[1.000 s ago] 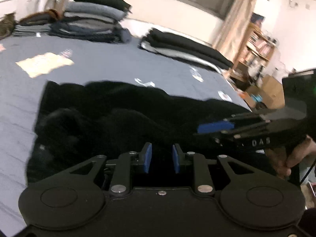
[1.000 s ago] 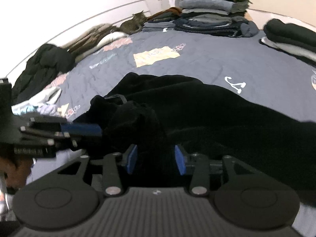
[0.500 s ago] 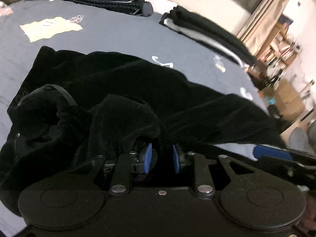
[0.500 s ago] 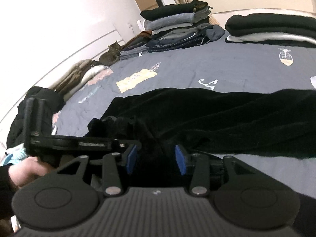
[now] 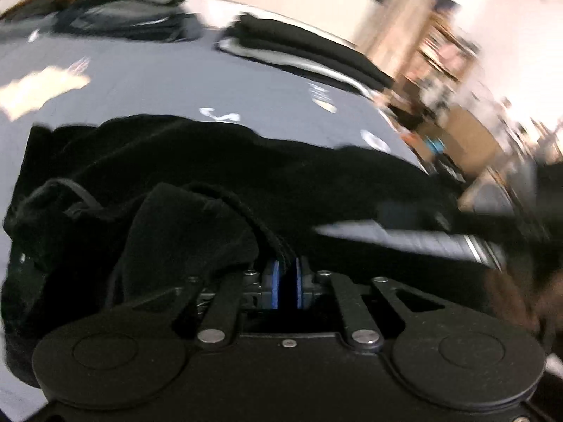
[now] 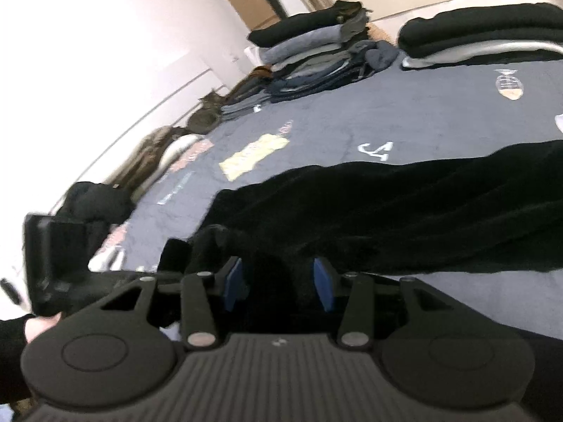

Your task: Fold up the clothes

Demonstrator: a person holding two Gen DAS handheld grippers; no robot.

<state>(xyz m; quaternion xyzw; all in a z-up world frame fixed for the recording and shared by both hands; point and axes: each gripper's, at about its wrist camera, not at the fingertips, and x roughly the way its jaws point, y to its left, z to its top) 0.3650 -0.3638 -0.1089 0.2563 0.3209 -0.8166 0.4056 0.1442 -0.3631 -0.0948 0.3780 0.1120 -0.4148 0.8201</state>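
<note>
A black garment (image 5: 246, 161) lies spread across the grey-blue quilt (image 5: 158, 81), with its near end bunched up. My left gripper (image 5: 285, 281) is closing, and its blue pads pinch a ribbed edge of the cloth lifted from that bunch. In the right wrist view the same garment (image 6: 387, 204) stretches off to the right. My right gripper (image 6: 278, 281) hovers over its bunched end with the jaws opening. Cloth sits between its pads, but their blue faces stay bare. A hand (image 6: 38, 327) at the left holds the other tool.
Folded clothes are stacked at the far side of the bed (image 6: 440, 116): a tall pile (image 6: 316, 45) and a low black one (image 6: 485, 35). Loose dark clothing (image 6: 95, 204) lies by the wall. A bookshelf (image 5: 447, 49) stands beyond the bed's right edge.
The left pads have closed from a finger-wide gap onto the garment's ribbed edge, and that view has swung and blurred. The right gripper has rolled, tilting its view, with its pads slightly wider.
</note>
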